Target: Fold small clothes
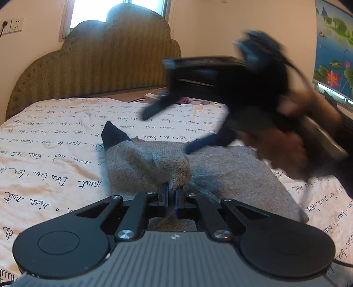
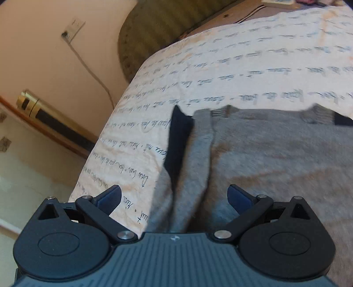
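Left gripper (image 1: 172, 195) jaws pinching grey sweater (image 1: 231, 174) sleeve (image 1: 147, 167); right gripper (image 2: 174, 198) jaws spread, empty. Mid sleeve-fold on bed (image 1: 55, 141); next, probably laying sleeve flat across body.

Soft daylight enters through the window (image 1: 119, 8) behind the headboard (image 1: 99, 64), which is blown out to plain white glare. The bedsheet (image 1: 55, 136) is evenly lit, with only faint shadows in its creases. In the left wrist view the right gripper (image 1: 167, 125) and the hand (image 1: 293, 136) holding it are heavily smeared by motion blur. The right wrist view is blurred overall, its printed writing streaked. Fisheye distortion bends the walls and edges in both.
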